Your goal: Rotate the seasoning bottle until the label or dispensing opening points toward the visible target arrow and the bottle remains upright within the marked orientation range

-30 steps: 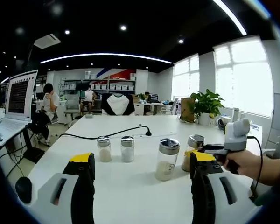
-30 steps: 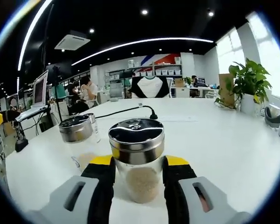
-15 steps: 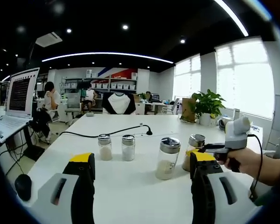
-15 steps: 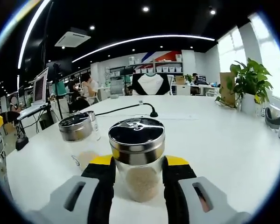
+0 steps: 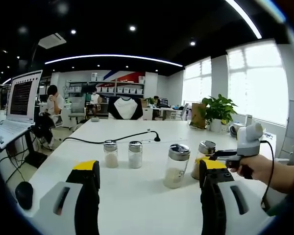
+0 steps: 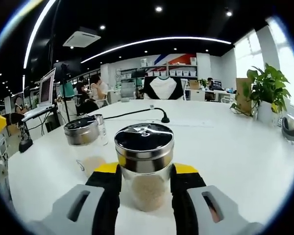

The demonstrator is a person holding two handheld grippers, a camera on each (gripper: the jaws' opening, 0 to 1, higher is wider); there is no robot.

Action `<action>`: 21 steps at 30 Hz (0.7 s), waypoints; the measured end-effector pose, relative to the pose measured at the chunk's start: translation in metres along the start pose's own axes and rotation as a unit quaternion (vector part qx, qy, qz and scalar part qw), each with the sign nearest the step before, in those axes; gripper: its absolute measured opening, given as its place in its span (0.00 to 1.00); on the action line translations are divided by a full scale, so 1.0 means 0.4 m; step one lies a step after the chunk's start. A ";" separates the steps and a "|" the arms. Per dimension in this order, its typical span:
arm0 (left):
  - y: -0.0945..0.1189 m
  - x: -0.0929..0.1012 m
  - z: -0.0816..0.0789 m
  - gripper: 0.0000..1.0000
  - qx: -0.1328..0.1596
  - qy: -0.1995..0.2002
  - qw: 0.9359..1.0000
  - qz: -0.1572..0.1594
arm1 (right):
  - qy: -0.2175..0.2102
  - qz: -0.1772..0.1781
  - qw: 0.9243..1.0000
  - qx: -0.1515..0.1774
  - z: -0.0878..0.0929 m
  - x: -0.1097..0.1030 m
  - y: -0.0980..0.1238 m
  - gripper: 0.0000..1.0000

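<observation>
Holding unchanged vs 1 s ago: right tongs clamp seasoning bottle, upright on table; no turn evident yet. Left tongs open, idle.

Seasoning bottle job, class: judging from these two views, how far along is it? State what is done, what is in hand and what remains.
Done: the right hand-held gripper has its jaws either side of the seasoning bottle, which stands upright on the white table.
In hand: that hold; whether the jaws press the glass is unclear.
Left: the turn itself. No target arrow or label can be made out, so alignment can't be judged. The left hand-held gripper is open and idle.
</observation>
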State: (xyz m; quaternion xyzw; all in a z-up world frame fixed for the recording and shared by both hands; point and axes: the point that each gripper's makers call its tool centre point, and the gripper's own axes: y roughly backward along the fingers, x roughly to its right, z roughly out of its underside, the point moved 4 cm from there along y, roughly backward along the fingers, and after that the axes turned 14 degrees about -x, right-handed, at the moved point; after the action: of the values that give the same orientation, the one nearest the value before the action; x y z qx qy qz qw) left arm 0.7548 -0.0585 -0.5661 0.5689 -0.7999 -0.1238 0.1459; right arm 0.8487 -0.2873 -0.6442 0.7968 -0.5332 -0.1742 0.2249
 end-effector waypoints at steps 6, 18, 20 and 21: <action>-0.001 0.002 0.001 0.88 0.000 0.002 1.000 0.002 | 0.011 -0.014 1.000 -0.003 0.002 -0.001 0.003 0.38; 0.001 -0.001 -0.002 0.88 0.001 0.004 1.000 0.002 | 0.040 -0.064 0.997 -0.010 0.003 0.007 0.006 0.38; 0.001 -0.001 -0.002 0.88 0.000 0.003 1.000 0.002 | 0.046 -0.072 0.996 -0.013 0.002 0.008 0.006 0.38; 0.001 -0.002 -0.003 0.88 0.001 0.004 1.000 0.002 | 0.048 -0.078 0.996 -0.015 0.002 0.008 0.006 0.38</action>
State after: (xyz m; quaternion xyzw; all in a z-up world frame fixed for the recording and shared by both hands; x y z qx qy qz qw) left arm 0.7550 -0.0577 -0.5649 0.5680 -0.8004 -0.1205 0.1488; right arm 0.8477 -0.2913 -0.6438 0.8399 -0.4554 -0.1606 0.2478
